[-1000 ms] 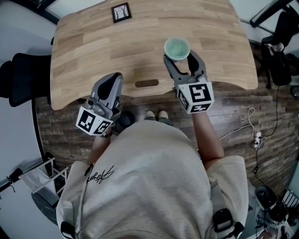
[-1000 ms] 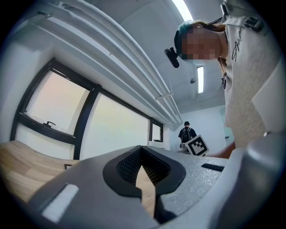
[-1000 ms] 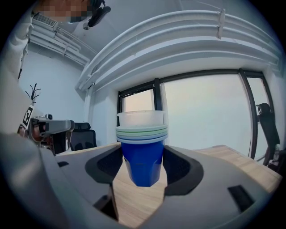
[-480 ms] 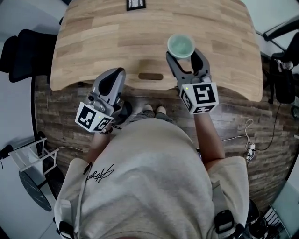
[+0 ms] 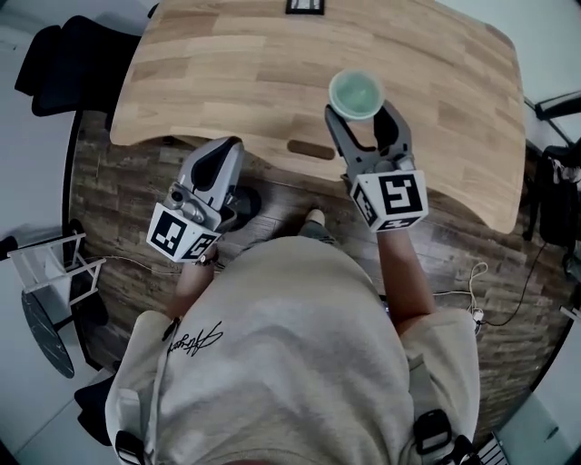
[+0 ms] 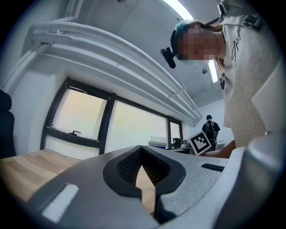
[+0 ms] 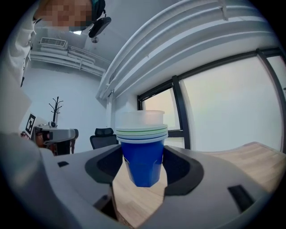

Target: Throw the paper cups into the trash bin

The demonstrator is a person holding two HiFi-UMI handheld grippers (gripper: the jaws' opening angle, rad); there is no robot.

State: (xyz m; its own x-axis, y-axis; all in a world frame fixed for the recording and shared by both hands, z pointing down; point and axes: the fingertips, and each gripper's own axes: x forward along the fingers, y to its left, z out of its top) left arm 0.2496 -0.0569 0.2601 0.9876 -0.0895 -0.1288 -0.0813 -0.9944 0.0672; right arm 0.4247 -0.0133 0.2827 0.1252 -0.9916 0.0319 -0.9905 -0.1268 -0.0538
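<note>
A nested stack of paper cups, blue outermost with a pale green inside, hangs above the wooden table; my right gripper is shut on it. In the right gripper view the cups stand upright between the pads, clear of the tabletop, with my right gripper clamping the blue cup's lower half. My left gripper hovers at the table's near edge, shut and empty. In the left gripper view its tips meet with only wood showing behind. No trash bin is in view.
A black chair stands left of the table. A white wire rack sits on the floor at the left. A small black frame lies at the table's far edge. Cables trail across the floor on the right.
The head view has swung, so the table now sits tilted and shifted to the right. Both grippers keep their poses, the right still clamping the cup stack.
</note>
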